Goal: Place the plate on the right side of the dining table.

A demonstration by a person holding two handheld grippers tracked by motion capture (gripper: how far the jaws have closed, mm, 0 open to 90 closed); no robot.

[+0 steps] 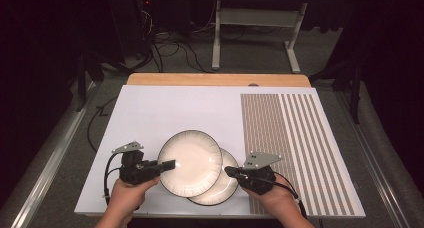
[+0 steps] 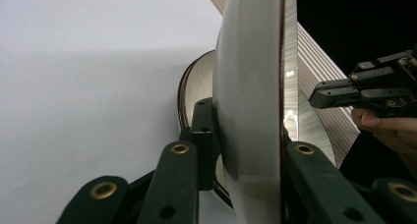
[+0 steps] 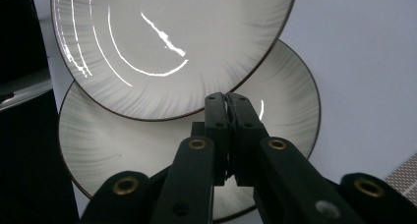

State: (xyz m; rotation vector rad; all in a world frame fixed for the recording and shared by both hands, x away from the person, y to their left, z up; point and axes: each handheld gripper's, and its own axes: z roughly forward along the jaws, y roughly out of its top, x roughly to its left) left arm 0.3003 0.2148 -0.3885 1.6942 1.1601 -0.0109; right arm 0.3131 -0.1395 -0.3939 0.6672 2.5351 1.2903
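Two white plates with dark rims overlap near the front of the white board. The upper plate (image 1: 190,158) (image 2: 251,86) (image 3: 167,42) is tilted, lifted at its left edge, and partly covers the lower plate (image 1: 226,184) (image 2: 196,86) (image 3: 123,140), which lies flat. My left gripper (image 1: 167,164) (image 2: 246,135) is shut on the upper plate's left rim, one jaw under it and one on top. My right gripper (image 1: 231,171) (image 3: 227,101) hovers over the lower plate's right side, its jaws pressed together with nothing between them; the right gripper (image 2: 339,94) also appears beyond the plate.
The white board (image 1: 150,113) covers the table, with a brown striped placemat (image 1: 295,148) on its right part. The wooden table edge (image 1: 215,79) runs along the back. Cables (image 1: 170,53) and a metal stand (image 1: 250,33) are on the floor beyond.
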